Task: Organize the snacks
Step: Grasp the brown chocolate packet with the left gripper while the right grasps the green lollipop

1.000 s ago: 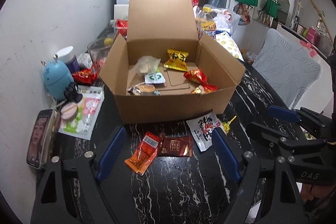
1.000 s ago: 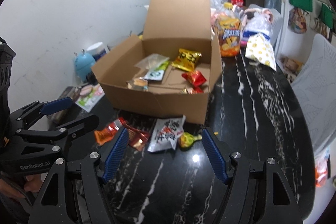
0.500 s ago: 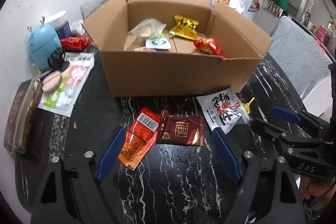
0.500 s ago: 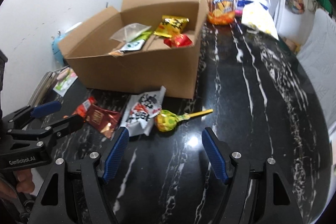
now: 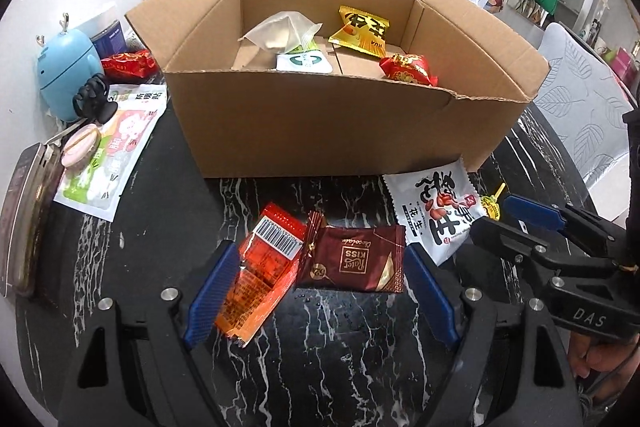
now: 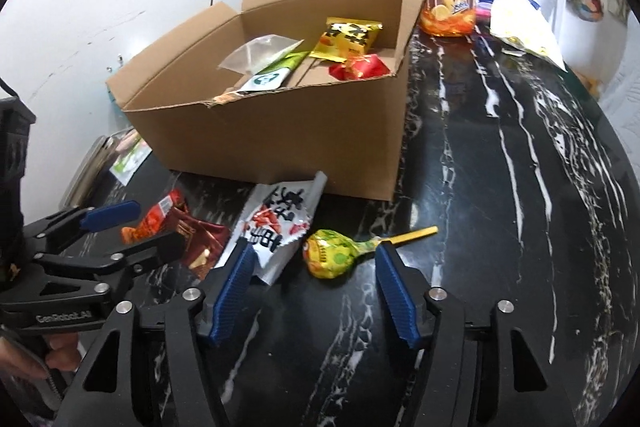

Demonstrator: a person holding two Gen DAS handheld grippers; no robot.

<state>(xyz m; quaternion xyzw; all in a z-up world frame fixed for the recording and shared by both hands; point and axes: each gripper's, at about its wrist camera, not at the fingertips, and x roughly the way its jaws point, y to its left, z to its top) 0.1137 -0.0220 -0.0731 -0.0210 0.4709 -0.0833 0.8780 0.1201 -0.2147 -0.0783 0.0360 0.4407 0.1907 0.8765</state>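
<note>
Snacks lie loose on the black marble table (image 6: 500,187) just before the cardboard box (image 5: 320,131): the brown chocolate wrapper (image 5: 354,259) between the wide, empty jaws of the left gripper (image 5: 316,287), the lollipop (image 6: 332,253) between the equally wide right gripper (image 6: 314,285). Best, I judge, to lower each squarely, close on the packet's middle, avoid the overlapping orange packet (image 5: 260,279)
</note>
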